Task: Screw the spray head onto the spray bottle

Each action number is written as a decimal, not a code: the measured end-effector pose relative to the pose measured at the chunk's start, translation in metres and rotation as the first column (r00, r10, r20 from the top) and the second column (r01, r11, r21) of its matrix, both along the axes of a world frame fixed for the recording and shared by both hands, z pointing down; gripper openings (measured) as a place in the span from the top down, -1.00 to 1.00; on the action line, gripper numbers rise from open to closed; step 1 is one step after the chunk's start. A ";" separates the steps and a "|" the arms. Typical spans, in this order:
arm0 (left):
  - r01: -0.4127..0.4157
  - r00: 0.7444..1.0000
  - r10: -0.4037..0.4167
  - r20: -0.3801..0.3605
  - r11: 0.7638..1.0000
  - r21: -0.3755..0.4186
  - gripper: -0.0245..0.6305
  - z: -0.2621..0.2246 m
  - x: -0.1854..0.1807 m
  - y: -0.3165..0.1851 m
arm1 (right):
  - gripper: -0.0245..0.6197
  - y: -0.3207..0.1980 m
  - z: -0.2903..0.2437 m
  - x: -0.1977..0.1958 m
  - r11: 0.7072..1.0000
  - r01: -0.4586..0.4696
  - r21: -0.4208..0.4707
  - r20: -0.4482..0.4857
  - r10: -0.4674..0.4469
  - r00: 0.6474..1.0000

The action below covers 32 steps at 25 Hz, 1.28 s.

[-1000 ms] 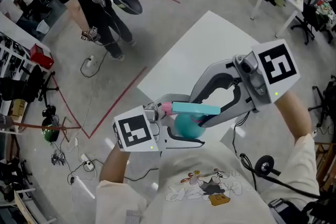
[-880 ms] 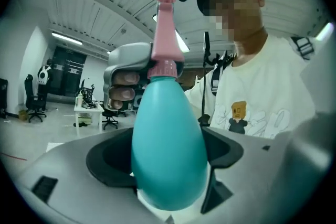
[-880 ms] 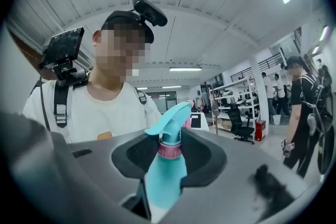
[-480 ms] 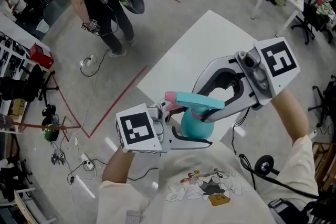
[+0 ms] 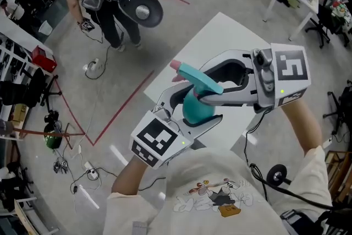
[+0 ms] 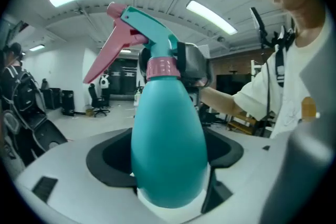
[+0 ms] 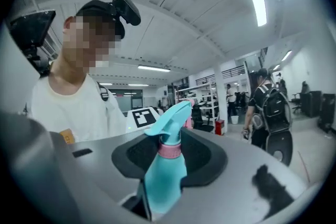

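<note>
Clamping the spray bottle (image 5: 196, 109) by its belly above the table (image 5: 220, 36), the left gripper (image 6: 169, 194) steadies it while the right gripper (image 5: 212, 88) grips the spray head (image 6: 149, 34). The head should turn square to the neck, unforced

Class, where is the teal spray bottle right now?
In the head view the spray bottle sits centre frame, held over the white table: the left gripper clamps its body and the right gripper grips its spray-head end.
</note>
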<state>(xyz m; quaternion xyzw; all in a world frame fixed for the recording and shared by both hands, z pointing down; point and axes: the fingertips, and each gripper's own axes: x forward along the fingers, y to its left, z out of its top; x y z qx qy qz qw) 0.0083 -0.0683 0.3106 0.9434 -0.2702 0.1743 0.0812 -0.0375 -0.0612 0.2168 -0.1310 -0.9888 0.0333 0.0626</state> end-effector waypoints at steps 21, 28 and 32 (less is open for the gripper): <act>0.511 0.823 -0.560 0.089 0.801 0.314 -0.29 -0.004 -0.047 -0.065 | 0.51 -0.042 -0.004 -0.022 0.698 -0.700 0.151 0.111 0.692 0.713; 0.424 0.896 -0.443 0.025 0.872 0.242 -0.29 0.003 -0.038 -0.058 | 0.24 -0.023 0.018 -0.015 0.816 -0.574 0.069 0.029 0.574 0.819; 0.204 0.979 -0.200 -0.040 0.959 0.195 -0.29 -0.002 -0.030 -0.038 | 0.23 -0.014 0.018 0.005 0.901 -0.433 0.019 0.013 0.433 0.901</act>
